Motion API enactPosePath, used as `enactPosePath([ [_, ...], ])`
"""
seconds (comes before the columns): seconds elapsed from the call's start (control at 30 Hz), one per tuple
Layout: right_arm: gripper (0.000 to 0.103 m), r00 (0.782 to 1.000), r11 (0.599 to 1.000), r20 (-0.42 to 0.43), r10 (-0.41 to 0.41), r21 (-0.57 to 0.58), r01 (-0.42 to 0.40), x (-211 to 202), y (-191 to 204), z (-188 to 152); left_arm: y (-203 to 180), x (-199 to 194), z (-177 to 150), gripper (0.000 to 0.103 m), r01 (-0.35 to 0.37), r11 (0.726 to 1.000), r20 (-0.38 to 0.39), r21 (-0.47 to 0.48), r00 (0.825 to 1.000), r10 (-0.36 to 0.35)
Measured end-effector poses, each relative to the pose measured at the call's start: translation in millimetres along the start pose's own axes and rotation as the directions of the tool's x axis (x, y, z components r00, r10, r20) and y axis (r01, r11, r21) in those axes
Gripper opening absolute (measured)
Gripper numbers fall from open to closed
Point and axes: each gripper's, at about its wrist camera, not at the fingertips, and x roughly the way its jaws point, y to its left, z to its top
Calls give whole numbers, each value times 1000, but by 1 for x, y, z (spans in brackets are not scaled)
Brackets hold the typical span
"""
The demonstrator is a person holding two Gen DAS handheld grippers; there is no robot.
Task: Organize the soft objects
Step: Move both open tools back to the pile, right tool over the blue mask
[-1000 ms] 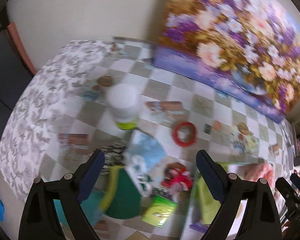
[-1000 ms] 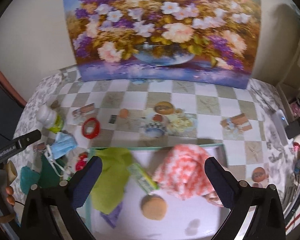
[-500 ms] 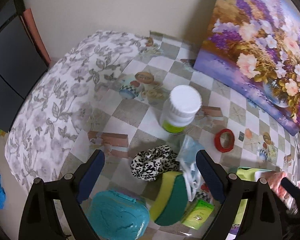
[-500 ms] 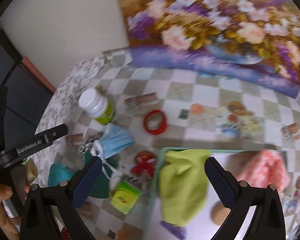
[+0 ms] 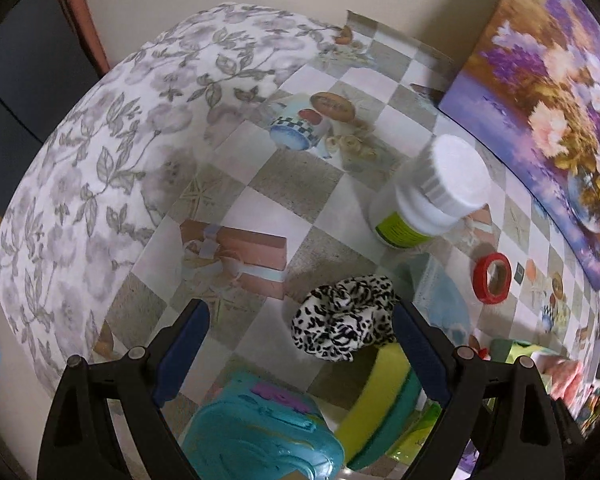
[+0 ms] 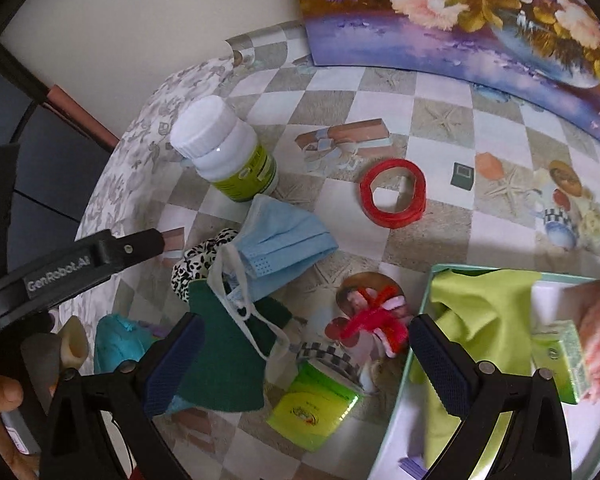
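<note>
My left gripper (image 5: 300, 344) is open and empty, low over the table, with a leopard-print scrunchie (image 5: 342, 330) lying between its fingertips, nearer the right finger. A yellow-green sponge (image 5: 384, 396) and a teal case (image 5: 260, 436) lie just below it. My right gripper (image 6: 306, 364) is open and empty above a blue face mask (image 6: 280, 244), the dark green sponge (image 6: 224, 356) and a red pipe-cleaner bow (image 6: 374, 324). The scrunchie (image 6: 202, 260) peeks from under the mask. A tray (image 6: 420, 344) at the right holds a lime cloth (image 6: 472, 304) and pink knit (image 6: 596, 340).
A white pill bottle (image 5: 428, 196) (image 6: 224, 152) stands behind the pile. A red tape ring (image 6: 392, 192) lies mid-table and a green packet (image 6: 312, 404) near the tray. A flower painting (image 6: 480, 12) leans at the back. The table edge drops off at the left.
Both grippers swung left and lower toward the pile. The left gripper now has the scrunchie between its fingers. The right view left the tray and now centres on the mask and sponge.
</note>
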Motion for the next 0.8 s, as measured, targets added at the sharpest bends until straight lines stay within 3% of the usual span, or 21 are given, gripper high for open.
enactPosePath([
  [0.4,103,990,983,59,131,122,-137,33,-3,10,11,9,2,93,14,997,-8,-69,1000,-15],
  [0.57,99,987,979,76,139,142,-148,42,0,14,13,11,3,93,2,997,-5,-80,1000,-3],
  [0.63,96,988,979,74,139,143,-148,44,1,14,13,12,3,93,1,997,-4,-79,1000,-1],
  [0.8,75,986,977,46,158,138,-163,57,8,14,13,13,4,93,5,997,-4,-78,1000,-5],
])
